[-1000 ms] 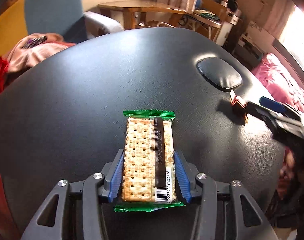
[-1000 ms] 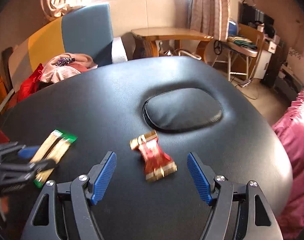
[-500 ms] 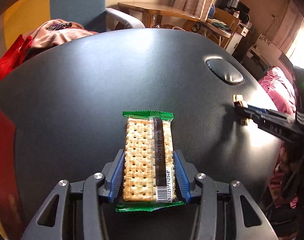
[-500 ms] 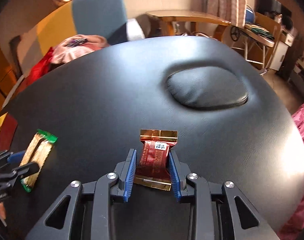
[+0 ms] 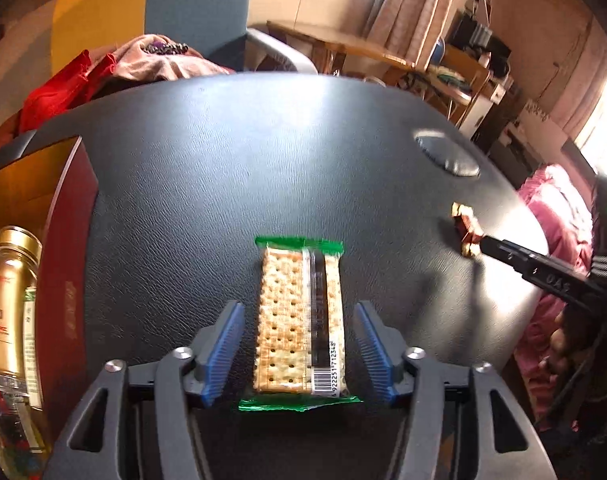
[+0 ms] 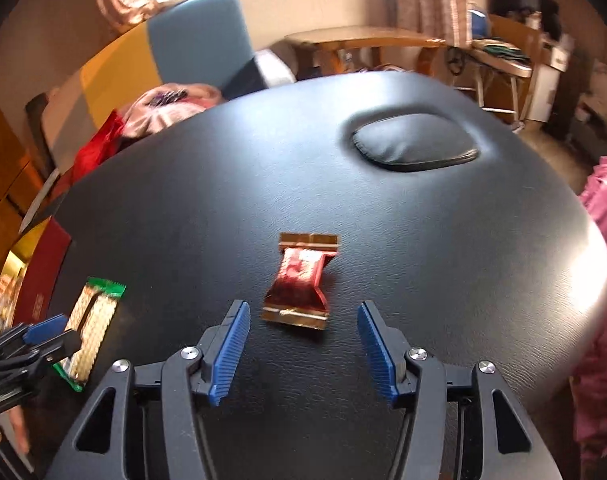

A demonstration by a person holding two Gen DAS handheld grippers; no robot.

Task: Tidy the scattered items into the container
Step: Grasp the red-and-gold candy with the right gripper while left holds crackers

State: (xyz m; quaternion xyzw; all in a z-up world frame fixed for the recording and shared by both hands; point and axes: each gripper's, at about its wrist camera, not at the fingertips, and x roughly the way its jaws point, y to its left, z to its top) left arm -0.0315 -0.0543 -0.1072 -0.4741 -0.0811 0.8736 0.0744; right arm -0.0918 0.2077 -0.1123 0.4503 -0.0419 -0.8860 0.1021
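Two grippers are in my feeds, and both now stand with their blue pads spread apart. My left gripper [image 5: 299, 354] straddles one cracker packet [image 5: 300, 322], green-ended with a barcode strip, lying flat on the black padded table [image 5: 207, 184]; a clear gap shows on each side of it. Half a second ago those pads were clamped against the packet, so I have let it go. My right gripper [image 6: 303, 354] is likewise released: the one red-and-gold candy [image 6: 301, 280] lies on the table just ahead of the fingertips, touching neither pad, whereas half a second ago it was pinched between them.

One red box [image 5: 69, 240] sits at the table's left edge, with one gold-capped glass bottle [image 5: 11, 320] just beside it at the frame's left; neither showed in the earlier left view. Further out I count one oval cushion [image 6: 415, 142] set into the table, one blue chair back [image 6: 201, 40] and one wooden table [image 6: 363, 36].
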